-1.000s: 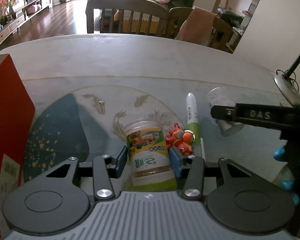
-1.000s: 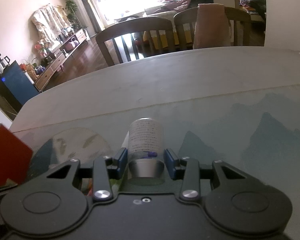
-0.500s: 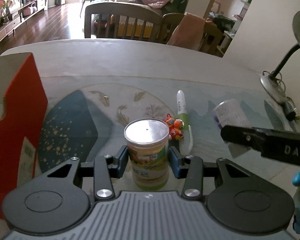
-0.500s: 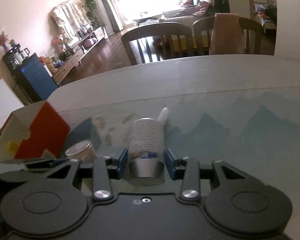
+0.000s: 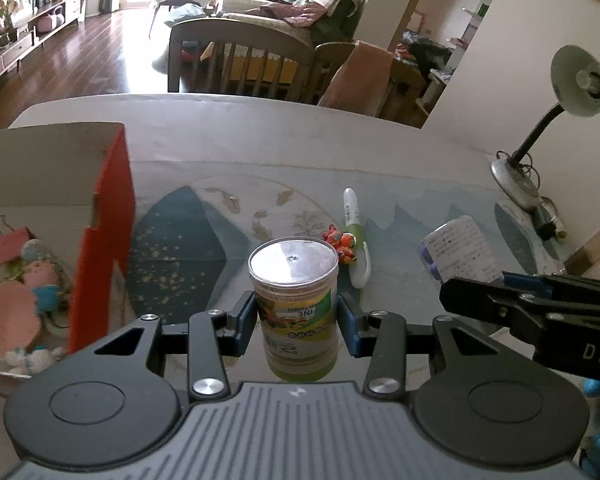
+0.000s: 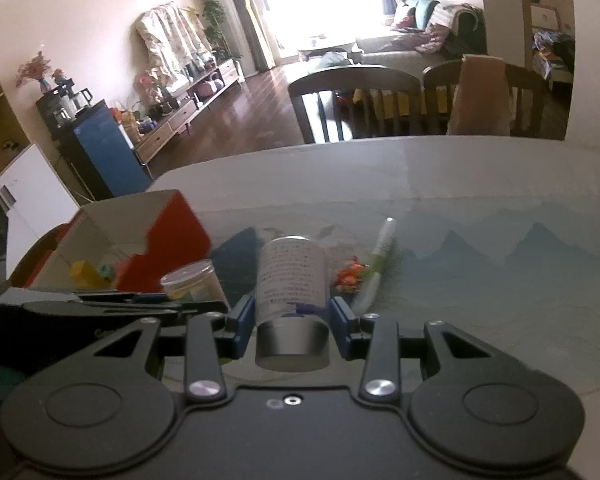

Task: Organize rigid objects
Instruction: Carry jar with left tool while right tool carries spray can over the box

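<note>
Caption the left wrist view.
Left gripper lifts a clear-lidded jar beside the red box; pen on table.

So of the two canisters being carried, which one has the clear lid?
The green-and-yellow labelled canister in the left gripper: its clear lid faces the camera. The white text-covered canister in the right gripper shows a grey metal end.

Home: sofa (image 5: 300,4), dining chairs (image 5: 240,56)
</note>
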Available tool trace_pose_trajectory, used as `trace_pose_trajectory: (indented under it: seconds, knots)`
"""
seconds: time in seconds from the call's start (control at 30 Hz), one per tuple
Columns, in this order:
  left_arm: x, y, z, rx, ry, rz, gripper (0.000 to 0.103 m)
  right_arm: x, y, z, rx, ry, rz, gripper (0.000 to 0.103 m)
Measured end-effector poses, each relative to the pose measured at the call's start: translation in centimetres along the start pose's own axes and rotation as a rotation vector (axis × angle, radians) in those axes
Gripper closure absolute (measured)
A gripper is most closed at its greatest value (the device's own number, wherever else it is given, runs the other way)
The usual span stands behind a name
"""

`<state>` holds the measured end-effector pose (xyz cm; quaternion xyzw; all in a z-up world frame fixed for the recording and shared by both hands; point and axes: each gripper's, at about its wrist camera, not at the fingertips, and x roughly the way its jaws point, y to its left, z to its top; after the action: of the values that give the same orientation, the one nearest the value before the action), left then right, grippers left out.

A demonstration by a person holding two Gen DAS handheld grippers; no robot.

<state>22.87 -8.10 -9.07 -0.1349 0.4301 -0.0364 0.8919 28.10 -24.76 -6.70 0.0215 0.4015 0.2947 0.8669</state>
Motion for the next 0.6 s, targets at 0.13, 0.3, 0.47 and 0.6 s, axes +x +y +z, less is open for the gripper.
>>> trace_pose_trajectory:
  seconds: [0.13, 0.3, 0.47, 0.6]
  knots:
    - [-2.1, 1.2, 0.3, 0.007, -0.006, -0.011, 0.060, -0.9, 2.2, 0.0, -0.006, -0.016, 0.006, 0.064]
    - [-4.7, 2.9, 0.7, 0.026, -0.027, -0.018, 0.060, -1.1, 4.9, 0.1, -0.024, -0.027, 0.014, 0.064]
    - [-6.9, 5.5, 1.2, 0.012, -0.055, -0.016, 0.060, -0.6, 7.6, 0.3, -0.044, -0.032, 0.021, 0.064]
    - [-8.5, 7.9, 1.7, -0.002, -0.075, -0.004, 0.060, 0.0, 9.7, 0.7, -0.062, -0.034, 0.024, 0.064]
